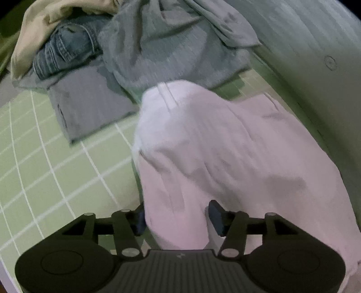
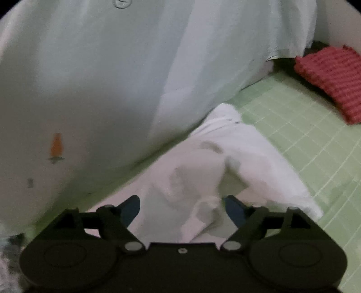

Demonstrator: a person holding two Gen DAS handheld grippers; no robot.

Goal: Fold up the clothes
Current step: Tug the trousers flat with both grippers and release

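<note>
**Both hand-held grippers spread over the white garment**

Your left hand-held gripper (image 1: 177,219) is released, its fingers spread to either side of a bunched part of the white garment (image 1: 225,153), with fabric lying between them; nothing is pinched. Your right hand-held gripper (image 2: 182,209) is likewise released, fingers apart over a crumpled fold of the same white garment (image 2: 225,162).

The garment lies rumpled on the green gridded bed sheet (image 1: 45,162), running along a pale wall (image 1: 304,45) at its far edge. In the right wrist view, a pale hanging cloth (image 2: 203,56) drapes down just behind the garment, and a red knitted piece (image 2: 334,83) sits well apart on the sheet (image 2: 304,139).

In the left wrist view, beyond the garment you have a pile: a grey garment (image 1: 169,51) loosely heaped, blue jeans (image 1: 65,49) beside it, a beige cloth (image 1: 45,20) over the jeans, and a folded grey piece (image 1: 90,106) lying flat near the pile. The frames are blurred, so finer detail is unclear
</note>
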